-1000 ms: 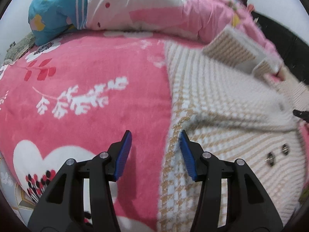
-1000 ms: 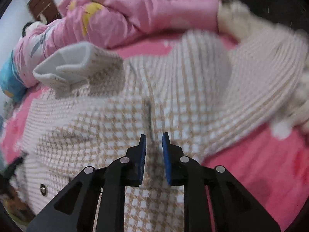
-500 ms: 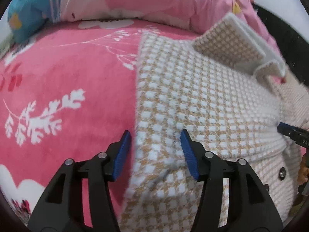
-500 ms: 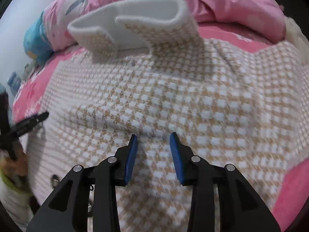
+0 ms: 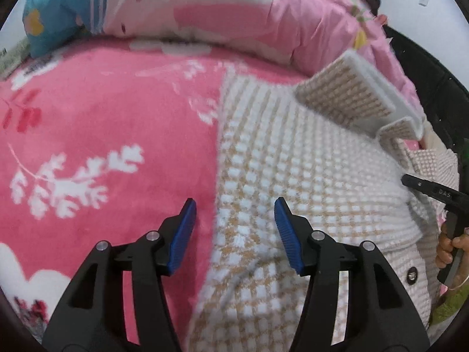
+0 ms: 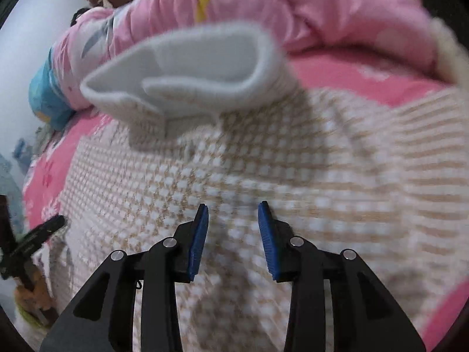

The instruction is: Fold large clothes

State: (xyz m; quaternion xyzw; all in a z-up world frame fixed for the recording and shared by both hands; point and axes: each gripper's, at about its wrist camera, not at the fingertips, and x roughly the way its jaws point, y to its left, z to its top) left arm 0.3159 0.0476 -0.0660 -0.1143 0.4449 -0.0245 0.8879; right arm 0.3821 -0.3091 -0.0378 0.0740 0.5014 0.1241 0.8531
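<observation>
Coat (image 5: 307,158), big checked tan-and-white one, lies spread flat on the pink blanket (image 5: 96,123), collar (image 6: 187,67) end w/ its white lining turned up toward the far side, by the rumpled pink duvet (image 5: 249,20). My left tongs (image 5: 234,214) hang right over the coat's left edge: one blue pad above bare blanket, the other above the knit, edge running between them. Jaws spread wide, nothing pinched, pads clear of the fabric as far as I can see. My right tongs (image 6: 233,226) sit over the middle of the coat, pointing toward the collar. Jaws opening now, a gap btwn the pads; fuzzy checked cloth shows behind the gap, no fold caught in it. View's blurred tho, so can't say whether the tips brush the pile. A button (image 5: 411,275) shows near the coat's front edge at right in the left view, w/ my other hand (image 5: 448,243) wrapped round its black handle just past it. Blue pillow (image 5: 55,11) sits far left, at the head of the bed.
</observation>
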